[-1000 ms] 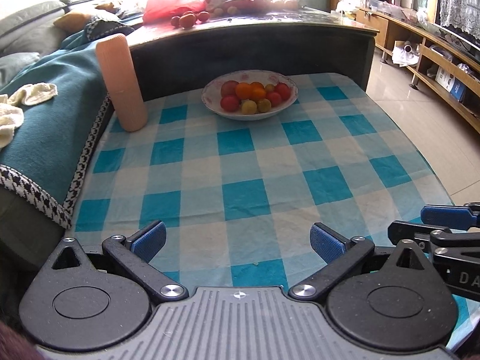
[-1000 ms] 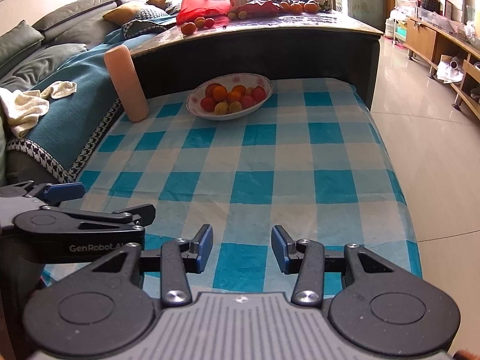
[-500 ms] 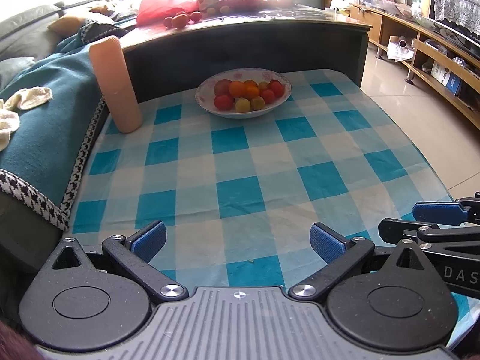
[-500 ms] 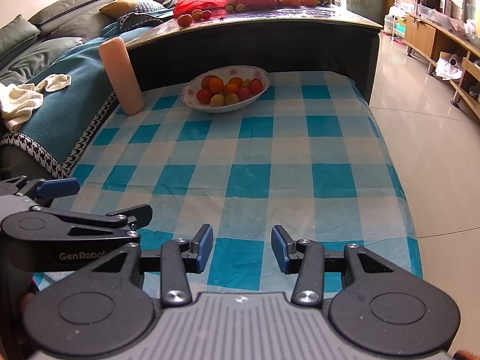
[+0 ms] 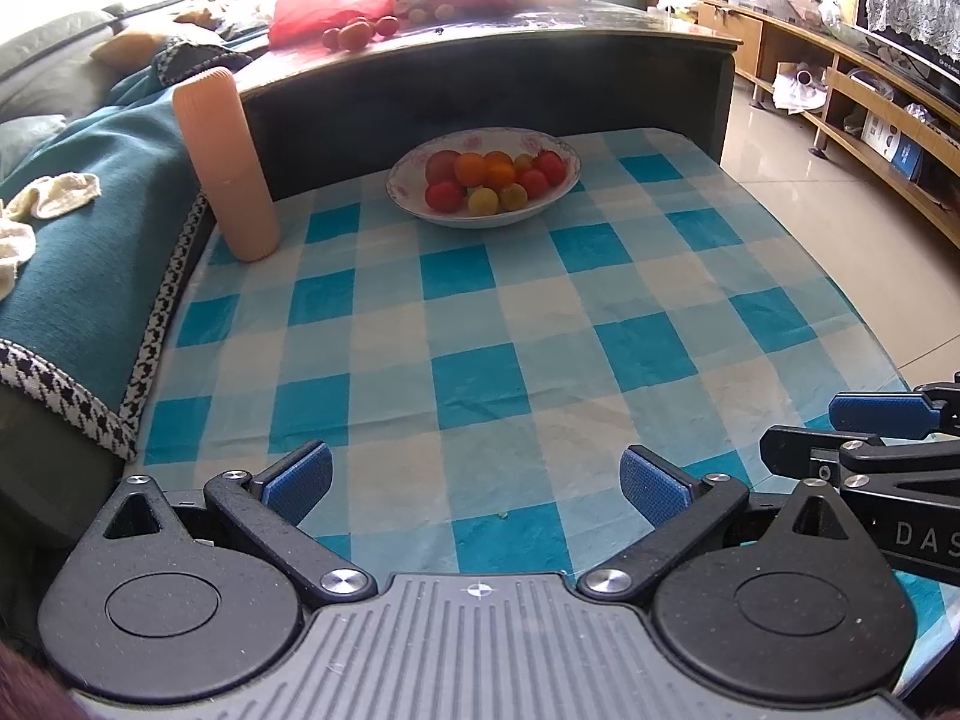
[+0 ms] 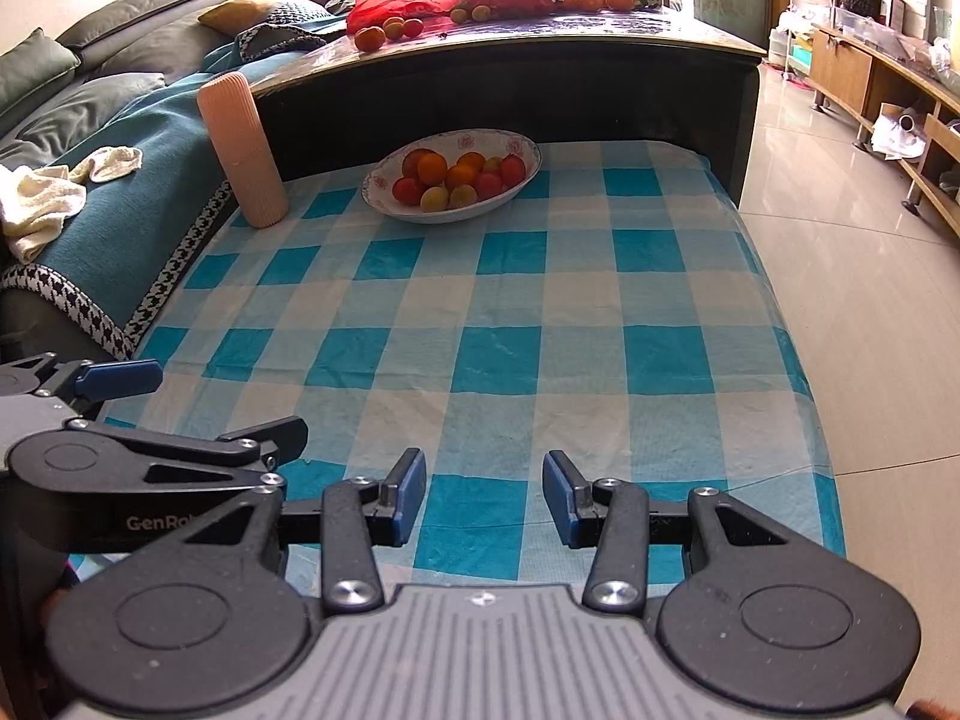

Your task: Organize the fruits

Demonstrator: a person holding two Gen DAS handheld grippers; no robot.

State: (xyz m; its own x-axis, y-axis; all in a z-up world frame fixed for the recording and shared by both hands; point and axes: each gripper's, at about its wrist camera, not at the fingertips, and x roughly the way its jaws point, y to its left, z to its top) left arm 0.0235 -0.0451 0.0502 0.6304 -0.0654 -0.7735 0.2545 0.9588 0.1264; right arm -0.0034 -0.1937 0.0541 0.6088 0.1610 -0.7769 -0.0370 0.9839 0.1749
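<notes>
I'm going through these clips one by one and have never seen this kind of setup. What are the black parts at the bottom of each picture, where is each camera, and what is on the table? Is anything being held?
There is no robot arm. A person holds a hand-operated two-finger gripper in each hand, and each carries a wide-angle camera looking forward along its fingers. The black parts are the gripper bodies.

One picture comes from the left gripper; the right gripper pokes in at its right edge. The other comes from the right gripper, with the left one at its left edge.

Both grippers are open and hold nothing; only checked cloth shows between the blue pads.

At the far end of the cloth stands a bowl of small red, orange and yellow fruits. Left of it stands an upright peach-coloured cylinder. More loose fruit lies on the higher dark table behind. A sofa with a teal cover is on the left.
</notes>
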